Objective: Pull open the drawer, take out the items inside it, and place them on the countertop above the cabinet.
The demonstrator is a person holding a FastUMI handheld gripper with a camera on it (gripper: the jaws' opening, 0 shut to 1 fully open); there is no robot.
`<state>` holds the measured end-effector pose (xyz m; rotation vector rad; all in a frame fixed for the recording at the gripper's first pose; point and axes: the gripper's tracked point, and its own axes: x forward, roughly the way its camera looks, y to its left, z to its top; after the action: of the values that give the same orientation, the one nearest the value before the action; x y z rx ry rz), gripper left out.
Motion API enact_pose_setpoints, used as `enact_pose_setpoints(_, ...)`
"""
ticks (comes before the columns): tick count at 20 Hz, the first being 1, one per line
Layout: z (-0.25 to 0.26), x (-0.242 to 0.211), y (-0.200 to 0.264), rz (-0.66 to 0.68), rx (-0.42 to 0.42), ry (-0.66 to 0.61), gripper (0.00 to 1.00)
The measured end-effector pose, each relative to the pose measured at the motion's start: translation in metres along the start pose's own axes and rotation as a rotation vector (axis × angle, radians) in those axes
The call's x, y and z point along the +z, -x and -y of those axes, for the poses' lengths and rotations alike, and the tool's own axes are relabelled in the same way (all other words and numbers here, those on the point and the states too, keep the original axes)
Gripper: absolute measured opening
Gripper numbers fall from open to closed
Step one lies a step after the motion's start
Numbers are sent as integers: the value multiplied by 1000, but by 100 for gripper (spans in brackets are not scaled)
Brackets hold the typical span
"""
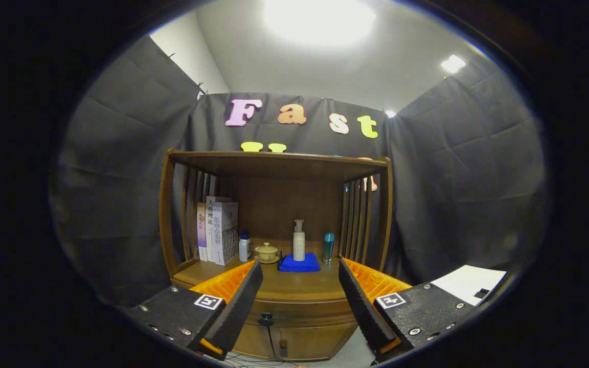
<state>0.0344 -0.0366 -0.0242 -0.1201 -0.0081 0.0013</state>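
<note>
A brown wooden cabinet (294,312) stands ahead with a slatted shelf frame on its countertop (294,286). Its drawer front (304,311) is closed, with a dark knob (266,319) low between my fingers. My gripper (299,276) is open, nothing between its fingers, held back from the cabinet and level with the countertop edge. On the countertop, beyond the fingertips, stand a white pump bottle (299,241) on a blue cloth (299,263), a small teal bottle (328,247), a lidded ceramic cup (266,252) and a small white bottle (244,247).
Several books (218,230) stand upright at the left of the countertop against the slats. The shelf's top board (279,163) spans overhead. A white sheet (471,283) lies off to the right. Cables trail on the floor below the cabinet.
</note>
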Motion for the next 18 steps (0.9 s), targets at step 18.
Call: enact_pose_setpoints(18,-17,-133,-48,-183,16,-41,95)
